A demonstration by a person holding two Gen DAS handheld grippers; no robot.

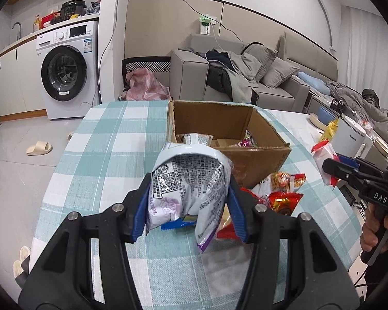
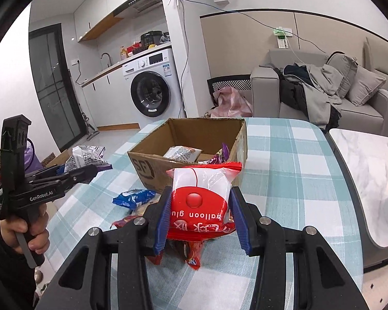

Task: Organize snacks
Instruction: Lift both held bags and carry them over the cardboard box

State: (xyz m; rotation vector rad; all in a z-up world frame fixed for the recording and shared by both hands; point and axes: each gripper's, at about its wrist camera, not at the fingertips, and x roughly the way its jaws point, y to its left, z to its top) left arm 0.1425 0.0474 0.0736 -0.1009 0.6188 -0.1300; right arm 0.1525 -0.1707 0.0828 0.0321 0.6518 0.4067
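My left gripper (image 1: 188, 214) is shut on a silver and purple snack bag (image 1: 186, 191), held above the checked tablecloth (image 1: 111, 149) just short of the open cardboard box (image 1: 261, 155). In the right wrist view that gripper (image 2: 90, 171) shows at the left with the silver bag (image 2: 86, 156). My right gripper (image 2: 199, 219) is shut on a red and white packet (image 2: 201, 193), lifted in front of the box (image 2: 152, 165); the left wrist view shows it (image 1: 331, 166) gripping the packet (image 1: 323, 155). The box holds a few snacks (image 2: 183, 152).
Loose snacks lie on the cloth by the box: red packets (image 1: 282, 193) and a blue packet (image 2: 134, 197). A white appliance (image 1: 349, 134) stands at the table's right. A marble-topped table (image 2: 362, 160), a grey sofa (image 1: 245, 77) and a washing machine (image 1: 67, 69) lie beyond.
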